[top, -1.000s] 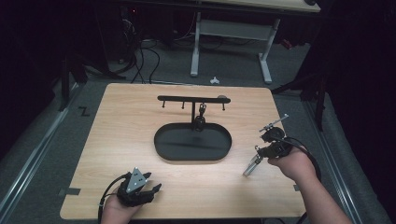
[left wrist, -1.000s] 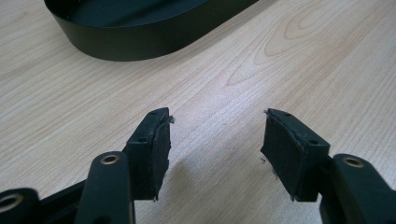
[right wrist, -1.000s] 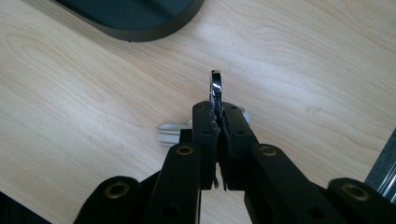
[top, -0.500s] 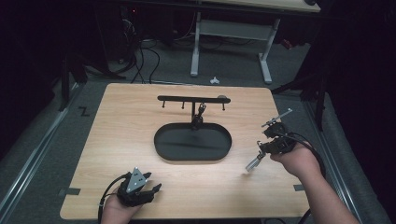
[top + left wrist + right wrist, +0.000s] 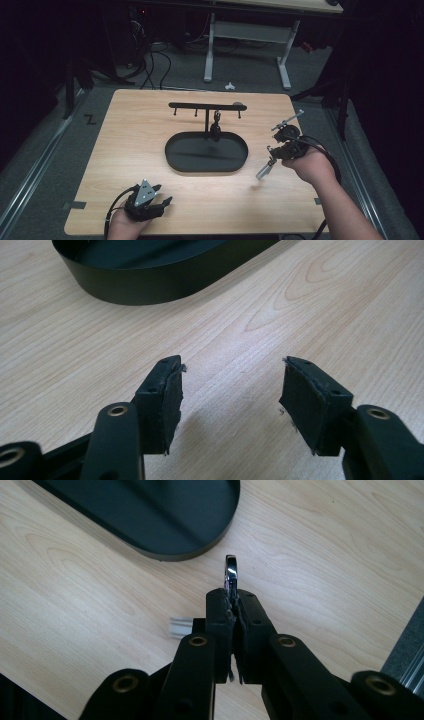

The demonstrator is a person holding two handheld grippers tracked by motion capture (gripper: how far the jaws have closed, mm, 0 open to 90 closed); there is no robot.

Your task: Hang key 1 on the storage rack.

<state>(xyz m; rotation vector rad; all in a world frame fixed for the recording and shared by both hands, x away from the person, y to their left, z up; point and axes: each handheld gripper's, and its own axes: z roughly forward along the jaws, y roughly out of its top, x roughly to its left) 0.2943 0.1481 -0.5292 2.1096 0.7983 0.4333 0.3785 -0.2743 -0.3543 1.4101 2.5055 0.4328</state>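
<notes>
My right gripper (image 5: pixel 276 151) hovers over the table's right side, just right of the black oval tray (image 5: pixel 172 161). It is shut on a thin silvery metal piece (image 5: pixel 263 171), whose ends stick out below and above the jaws. In the right gripper view, the piece's chrome tip (image 5: pixel 230 572) rises from between the closed jaws of that gripper (image 5: pixel 234 601). My left gripper (image 5: pixel 164 194) rests near the front edge, left of centre. Its jaws stand open over bare wood in the left gripper view (image 5: pixel 232 385), with nothing between them.
A black T-shaped stand (image 5: pixel 207 105) with small hooks rises from the tray's far side, with a dark item (image 5: pixel 216 130) hanging from it. The tray's wall (image 5: pixel 150 287) lies ahead of the left gripper. The table's right edge (image 5: pixel 310 165) is close under the right hand.
The right gripper has shifted slightly with the metal piece, whose lower end has risen a little. The left gripper has not moved.
</notes>
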